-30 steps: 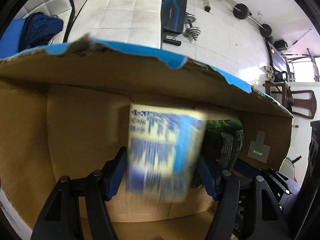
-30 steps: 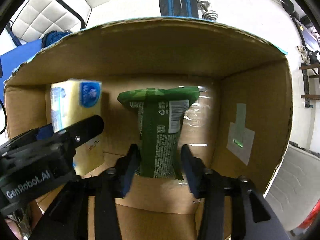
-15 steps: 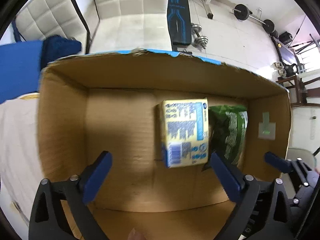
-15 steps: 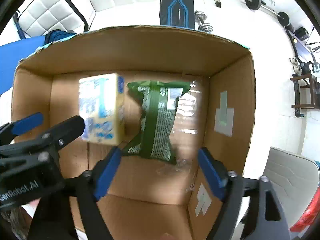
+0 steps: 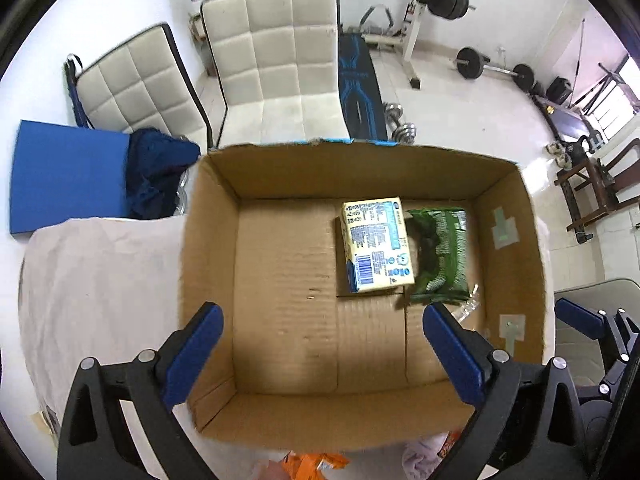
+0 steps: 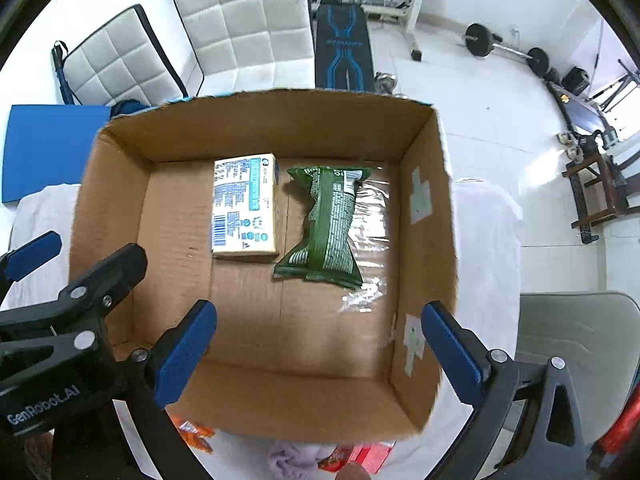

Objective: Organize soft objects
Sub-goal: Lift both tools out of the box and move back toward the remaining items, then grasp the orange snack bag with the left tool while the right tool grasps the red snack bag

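An open cardboard box (image 5: 208,264) (image 6: 434,216) stands on a table with a white cloth. On its floor a yellow and blue pack (image 5: 376,245) (image 6: 245,206) lies flat, with a green snack bag (image 5: 440,256) (image 6: 324,224) right beside it. My left gripper (image 5: 320,350) is open and empty, held above the box's near side. My right gripper (image 6: 316,346) is open and empty too, above the box's near right part. The left gripper's body also shows in the right wrist view (image 6: 60,312).
Orange and red packets (image 5: 316,462) (image 6: 360,454) and a pale cloth (image 6: 292,458) lie on the table just before the box. Behind stand white padded chairs (image 5: 280,60), a blue mat (image 5: 68,172) with dark blue cloth (image 5: 156,172), and gym weights (image 5: 492,68).
Both grippers let go of their packs, opened wide and drew back up and out of the box. The yellow pack and the green bag now lie on the box floor.
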Motion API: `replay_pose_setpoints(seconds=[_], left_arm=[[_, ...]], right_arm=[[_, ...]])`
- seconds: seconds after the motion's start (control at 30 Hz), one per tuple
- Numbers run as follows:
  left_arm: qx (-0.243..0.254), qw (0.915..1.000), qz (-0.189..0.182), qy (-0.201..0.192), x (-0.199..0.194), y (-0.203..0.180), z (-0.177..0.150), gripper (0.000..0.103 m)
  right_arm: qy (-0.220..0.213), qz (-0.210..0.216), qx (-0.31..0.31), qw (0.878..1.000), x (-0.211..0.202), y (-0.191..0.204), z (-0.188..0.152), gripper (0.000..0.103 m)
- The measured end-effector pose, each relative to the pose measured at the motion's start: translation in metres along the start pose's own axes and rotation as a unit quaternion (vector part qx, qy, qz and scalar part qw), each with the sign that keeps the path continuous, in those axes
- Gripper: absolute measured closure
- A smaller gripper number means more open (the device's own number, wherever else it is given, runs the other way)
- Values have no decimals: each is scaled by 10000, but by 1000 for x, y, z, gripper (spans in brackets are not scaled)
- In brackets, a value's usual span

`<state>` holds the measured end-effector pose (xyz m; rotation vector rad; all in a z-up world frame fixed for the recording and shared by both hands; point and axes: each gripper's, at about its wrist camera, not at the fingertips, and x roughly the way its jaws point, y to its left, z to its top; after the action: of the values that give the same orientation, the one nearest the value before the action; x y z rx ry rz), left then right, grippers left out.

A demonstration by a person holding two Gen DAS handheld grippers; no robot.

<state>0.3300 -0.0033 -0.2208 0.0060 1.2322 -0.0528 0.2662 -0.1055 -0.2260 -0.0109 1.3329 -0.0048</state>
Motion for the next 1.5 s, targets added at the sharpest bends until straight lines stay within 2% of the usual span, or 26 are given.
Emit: replay_pose_setpoints(seconds=[0.13,0.3,0.67,0.8,0.93,1.1,1.2,1.33,1.5], left_arm=[[105,9994,53,-313,-26,4,-8,1],[124,9974,73,-702,-66,1,-33,1],[-141,9958,12,-904,-129,-2,-75,1],[-203,9951,391,-887,-131,5,-90,1],[-350,9969,492,-499,-100,23,-119,1],[-487,9962,553,469,-19,41,-157,1],[-491,9938,413,906,26,40,-175,1],[-356,9908,238,1281,70,33,-186,1],[-17,9874,340,1545,108,22,-190,1]], right_arm=[[-265,-53,77,9996,-21,-2,-7,0],[-557,-68,157,9983,-63,-2,-31,0],[-1016,235,122,9945,-138,-9,-91,0],[-933,460,235,9943,-146,-22,-107,0],[-612,423,466,9961,-122,-50,-126,0],[196,213,748,9968,-47,-84,-154,0],[639,150,932,9935,1,-99,-170,0],[1088,259,1164,9869,50,-107,-183,0],[1406,344,1302,9809,90,-104,-194,0]])
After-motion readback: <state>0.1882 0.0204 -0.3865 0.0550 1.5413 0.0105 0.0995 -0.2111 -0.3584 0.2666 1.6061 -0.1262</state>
